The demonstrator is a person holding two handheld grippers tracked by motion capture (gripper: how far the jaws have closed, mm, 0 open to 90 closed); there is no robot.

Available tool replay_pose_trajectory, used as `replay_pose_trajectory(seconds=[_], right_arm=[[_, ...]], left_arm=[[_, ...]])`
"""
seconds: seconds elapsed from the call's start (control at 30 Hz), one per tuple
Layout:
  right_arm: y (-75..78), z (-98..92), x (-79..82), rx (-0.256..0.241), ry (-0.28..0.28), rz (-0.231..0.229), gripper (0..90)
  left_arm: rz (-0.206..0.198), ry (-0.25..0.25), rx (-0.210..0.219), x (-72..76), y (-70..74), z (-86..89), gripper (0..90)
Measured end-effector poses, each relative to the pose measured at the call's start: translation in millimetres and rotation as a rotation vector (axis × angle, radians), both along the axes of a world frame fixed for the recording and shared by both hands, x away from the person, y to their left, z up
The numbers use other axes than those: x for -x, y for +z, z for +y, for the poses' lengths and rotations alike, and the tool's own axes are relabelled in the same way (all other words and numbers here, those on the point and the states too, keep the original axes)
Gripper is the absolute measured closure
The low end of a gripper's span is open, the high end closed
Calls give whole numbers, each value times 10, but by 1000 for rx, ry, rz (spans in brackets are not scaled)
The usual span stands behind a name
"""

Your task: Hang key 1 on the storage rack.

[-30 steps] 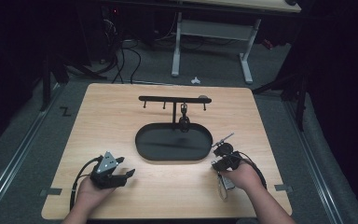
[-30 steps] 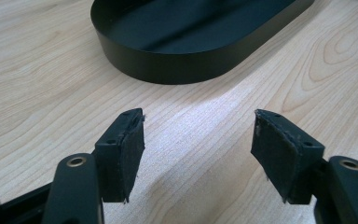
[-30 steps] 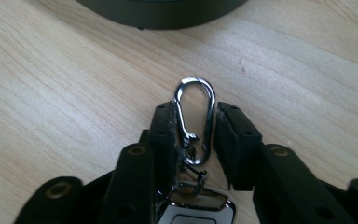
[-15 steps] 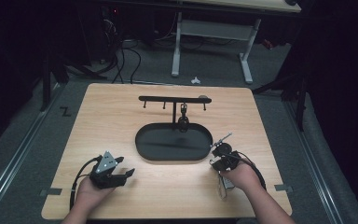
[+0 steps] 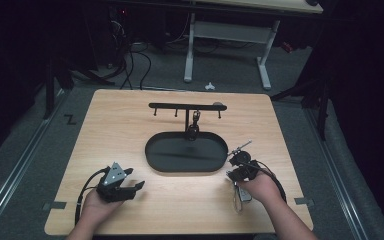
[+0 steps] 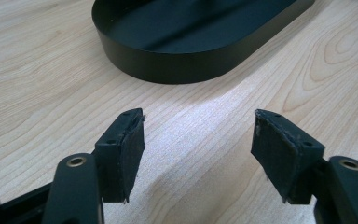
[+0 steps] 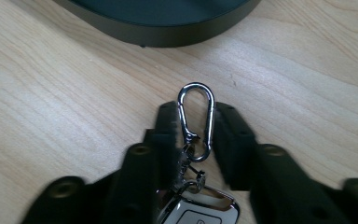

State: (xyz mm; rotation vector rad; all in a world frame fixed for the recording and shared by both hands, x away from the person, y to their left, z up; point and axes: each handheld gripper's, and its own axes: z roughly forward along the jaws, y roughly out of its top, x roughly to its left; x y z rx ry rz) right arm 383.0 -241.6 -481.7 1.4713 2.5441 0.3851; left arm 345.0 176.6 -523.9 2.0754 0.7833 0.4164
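A silver carabiner [image 7: 196, 116] lies on the wooden table [image 5: 130, 125], linked to a key fob [image 7: 200, 210] at the bottom of the right gripper view. My right gripper [image 7: 196, 121] [image 5: 232, 165] has a jaw pressed on each side of the carabiner, just right of the black oval tray [image 5: 152, 160] [image 7: 168, 35]. My left gripper [image 5: 136, 181] [image 6: 198, 140] rests low at the front left. Its jaws stand wide apart with bare wood between them, and they point toward the tray [image 6: 168, 65].
A black rack with hooks [image 5: 185, 106] stands behind the tray on a post. A dark key bunch [image 5: 195, 122] hangs from it over the tray's back rim. Cables loop from both grippers near the table's front edge.
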Motion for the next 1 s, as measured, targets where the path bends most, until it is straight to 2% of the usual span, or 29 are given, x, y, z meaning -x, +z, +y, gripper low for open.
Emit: replay_pose_trajectory(seconds=[0.07, 0.13, 0.17, 0.23, 0.27, 0.4, 0.43, 0.53, 0.67, 0.73, 0.83, 1.0], right_arm=[[-29, 9, -18, 12, -1, 5, 579], [-86, 20, -38, 16, 2, 41, 553], [-106, 24, -40, 19, 7, 48, 567], [-96, 32, -48, 22, 1, 58, 692], [-91, 44, -42, 28, 22, 62, 719], [-83, 72, 3, 40, 40, 61, 746], [-86, 69, 9, 43, 59, 46, 753], [-80, 79, 33, 35, 44, 39, 757], [-78, 108, 53, 70, 77, 7, 761], [-42, 136, 86, 86, 98, -34, 844], [-31, 193, 144, 133, 141, -60, 841], [-38, 202, 170, 129, 143, -63, 838]], left_arm=[[1, 0, -1, 0, 1, -1, 349], [1, -1, -2, 1, 1, -1, 349], [2, 0, -2, 1, 1, -1, 348], [1, -1, -1, 2, 2, 1, 349], [1, -1, -1, 2, 2, 1, 349], [0, -1, 0, 4, 9, 8, 349], [-1, -1, -1, 3, 11, 12, 349], [-2, 2, 3, 1, 7, 9, 349], [-1, 1, 1, 2, 5, 5, 349], [-1, 4, 2, -2, 2, 6, 349], [0, 1, 0, -4, -2, 1, 349], [2, -4, -2, 1, 1, -4, 349]])
